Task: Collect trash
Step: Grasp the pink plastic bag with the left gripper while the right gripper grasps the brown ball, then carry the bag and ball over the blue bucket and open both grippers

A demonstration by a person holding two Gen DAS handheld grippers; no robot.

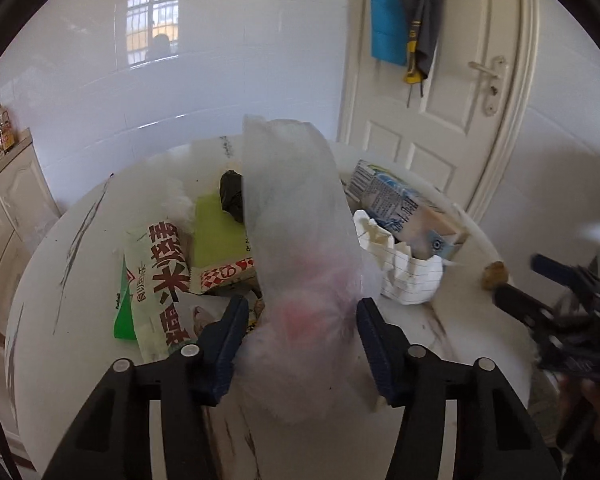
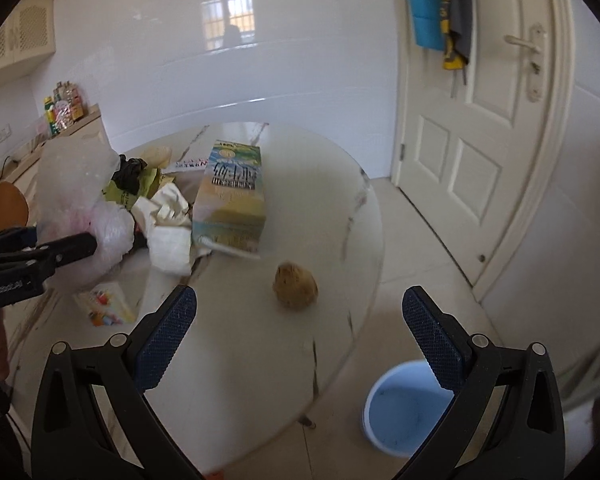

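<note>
A: Left side first. What did you find?

B: Wrappers [image 1: 160, 276], a carton [image 1: 396, 204] and crumpled paper [image 1: 410, 276] lay heaped on the table [image 1: 80, 280]. The left gripper [image 1: 302, 328] was clamped on a translucent bag [image 1: 300, 240].

A: And to the right?

B: A brown lump [image 2: 295, 286] sat alone, uncollected. The right gripper [image 2: 300, 332] stood wide apart, empty. The blue bin [image 2: 404, 408] on the floor looked empty. I judged collection barely begun.
</note>
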